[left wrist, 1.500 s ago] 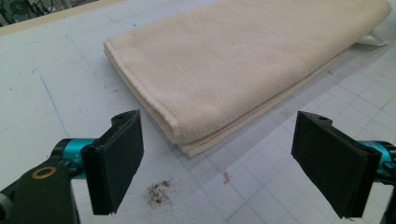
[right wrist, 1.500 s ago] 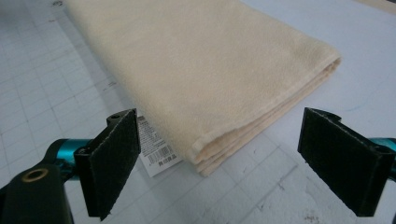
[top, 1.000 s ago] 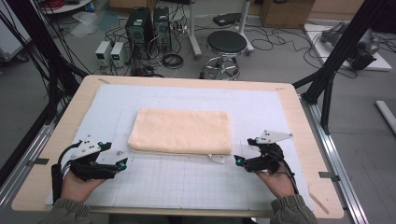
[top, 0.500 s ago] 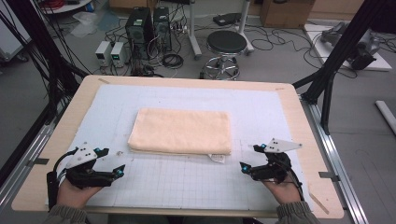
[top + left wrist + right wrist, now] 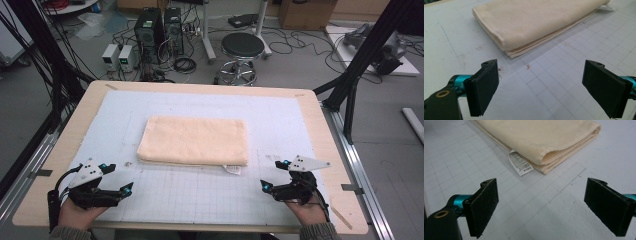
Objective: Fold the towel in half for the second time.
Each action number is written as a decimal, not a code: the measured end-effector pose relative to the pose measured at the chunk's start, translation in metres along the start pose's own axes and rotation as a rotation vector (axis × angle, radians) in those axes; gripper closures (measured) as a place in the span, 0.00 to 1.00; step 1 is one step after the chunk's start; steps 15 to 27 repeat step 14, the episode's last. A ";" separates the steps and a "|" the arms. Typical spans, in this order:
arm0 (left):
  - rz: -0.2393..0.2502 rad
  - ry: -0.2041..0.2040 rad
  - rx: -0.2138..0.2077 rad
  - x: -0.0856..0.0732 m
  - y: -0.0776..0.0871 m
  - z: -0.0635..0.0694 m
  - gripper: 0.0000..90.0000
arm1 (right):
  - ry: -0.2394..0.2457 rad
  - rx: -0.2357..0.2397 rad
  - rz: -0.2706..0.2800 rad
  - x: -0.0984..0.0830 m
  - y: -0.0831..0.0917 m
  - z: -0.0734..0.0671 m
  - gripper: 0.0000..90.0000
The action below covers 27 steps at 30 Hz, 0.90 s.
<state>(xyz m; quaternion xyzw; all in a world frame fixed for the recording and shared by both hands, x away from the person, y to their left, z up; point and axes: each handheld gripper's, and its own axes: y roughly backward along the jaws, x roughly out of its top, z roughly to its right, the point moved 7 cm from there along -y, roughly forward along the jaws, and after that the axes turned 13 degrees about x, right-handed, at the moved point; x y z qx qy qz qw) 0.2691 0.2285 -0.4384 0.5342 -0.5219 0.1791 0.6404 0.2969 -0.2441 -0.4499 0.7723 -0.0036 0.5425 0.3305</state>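
Nearest to the person, at the 7 o'clock corner of the white gridded mat (image 5: 200,195), the left gripper (image 5: 118,179) rests low over the mat with its jaws wide apart and nothing between them. The person's left hand (image 5: 75,216) grips it from behind, at the near edge of the table (image 5: 40,180). At the 5 o'clock corner, the right gripper (image 5: 274,174) is in the same posture: jaws spread wide, empty, held by the right hand (image 5: 306,212). Both grippers point toward 12 o'clock, and they are well apart from each other.

Farther, in the middle of the mat, lies the folded cream towel (image 5: 195,140). It is flat, with the long side going from 9 to 3 o'clock. Neither gripper touches it; each one is near its own near corner of the towel.

In the left gripper view the towel (image 5: 536,22) shows its folded layers at the corner in front of the jaws. In the right gripper view a white label (image 5: 521,165) with a barcode sticks out from under the near edge of the towel (image 5: 541,137) and lies on the mat.
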 end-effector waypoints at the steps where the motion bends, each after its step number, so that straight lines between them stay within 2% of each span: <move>1: 0.001 0.001 -0.001 0.000 0.000 0.000 0.16 | -0.001 -0.002 -0.006 -0.001 0.001 -0.001 0.13; 27: 0.001 -0.012 -0.009 -0.001 -0.004 0.001 0.16 | -0.006 0.011 -0.022 -0.006 -0.005 -0.002 0.13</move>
